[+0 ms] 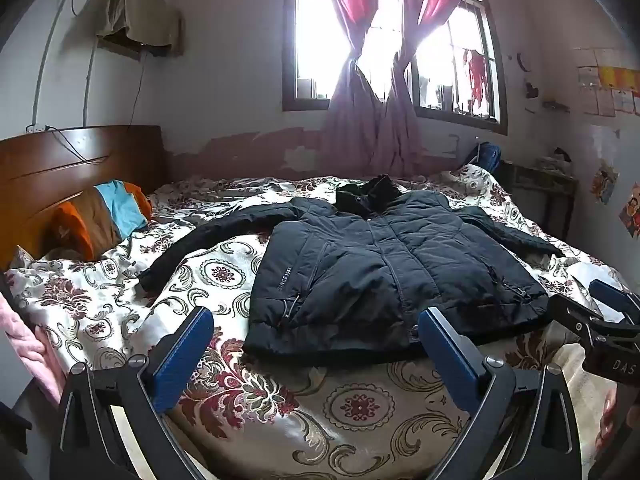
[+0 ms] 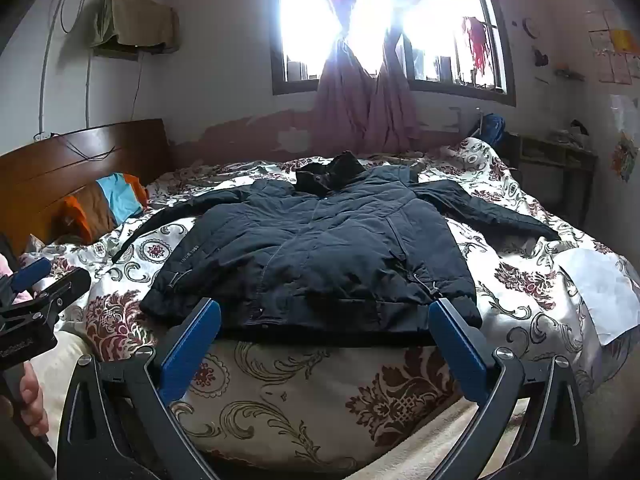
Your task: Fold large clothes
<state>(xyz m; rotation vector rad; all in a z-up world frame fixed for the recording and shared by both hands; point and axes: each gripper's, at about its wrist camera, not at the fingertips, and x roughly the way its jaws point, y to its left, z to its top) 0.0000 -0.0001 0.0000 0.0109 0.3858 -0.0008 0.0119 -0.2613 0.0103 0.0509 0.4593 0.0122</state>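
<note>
At the headboard end of the bed [image 1: 92, 280], one sleeve is stretched out. The left gripper [image 1: 316, 344] is held wide open and empty, just short of the jacket [image 1: 384, 264], which is spread front-up, hem nearest the bed's near edge. The right gripper [image 2: 326, 336] is likewise open, nothing gripped. The padded jacket is judged bulky, soft and slippery; the hem corners are best pinched.

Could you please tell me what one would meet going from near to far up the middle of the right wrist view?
Open right tongs → patterned bedspread → hem of the dark jacket → its collar → knotted pink curtains → bright window.
</note>
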